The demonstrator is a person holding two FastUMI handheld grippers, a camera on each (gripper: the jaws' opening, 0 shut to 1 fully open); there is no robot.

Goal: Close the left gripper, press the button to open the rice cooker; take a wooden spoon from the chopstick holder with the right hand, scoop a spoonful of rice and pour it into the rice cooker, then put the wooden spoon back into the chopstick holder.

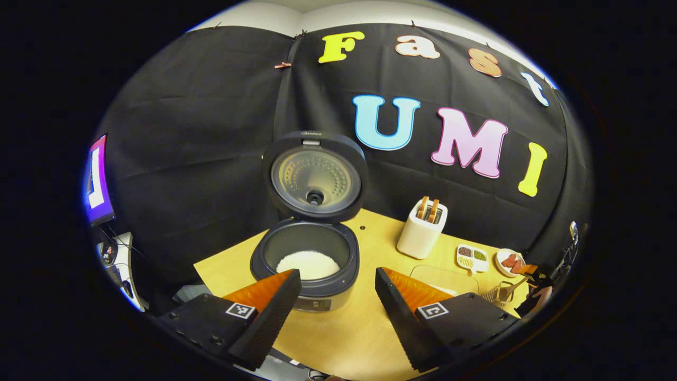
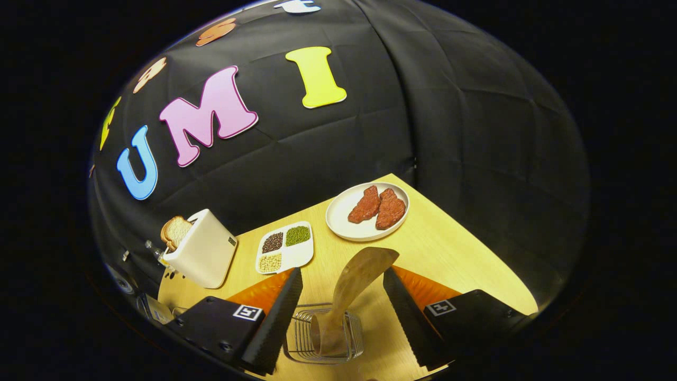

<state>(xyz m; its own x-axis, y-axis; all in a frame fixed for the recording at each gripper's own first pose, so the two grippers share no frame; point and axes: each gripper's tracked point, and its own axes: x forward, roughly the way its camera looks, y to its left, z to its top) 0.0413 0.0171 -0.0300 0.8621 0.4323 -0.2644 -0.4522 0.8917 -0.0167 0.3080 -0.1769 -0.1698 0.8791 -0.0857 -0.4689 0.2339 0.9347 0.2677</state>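
The dark rice cooker (image 1: 307, 264) stands on the wooden table with its lid (image 1: 316, 177) swung up; white rice lies in its pot (image 1: 308, 263). My left gripper (image 1: 337, 296) is open, just in front of the cooker, nothing between its fingers. In the right gripper view a wooden spoon (image 2: 353, 288) stands in the wire chopstick holder (image 2: 323, 334), its bowl end pointing up and away. My right gripper (image 2: 342, 309) is open, its fingers on either side of the spoon and holder without touching them. In the left gripper view the holder (image 1: 500, 292) and right gripper (image 1: 535, 286) sit far right.
A white toaster (image 1: 423, 228) (image 2: 201, 254) holds bread slices. A divided dish of beans (image 2: 284, 246) (image 1: 472, 257) and a plate with two red meat pieces (image 2: 367, 210) (image 1: 510, 261) lie behind the holder. A clear tray (image 1: 444, 278) rests near the toaster. The table edge runs close on the right.
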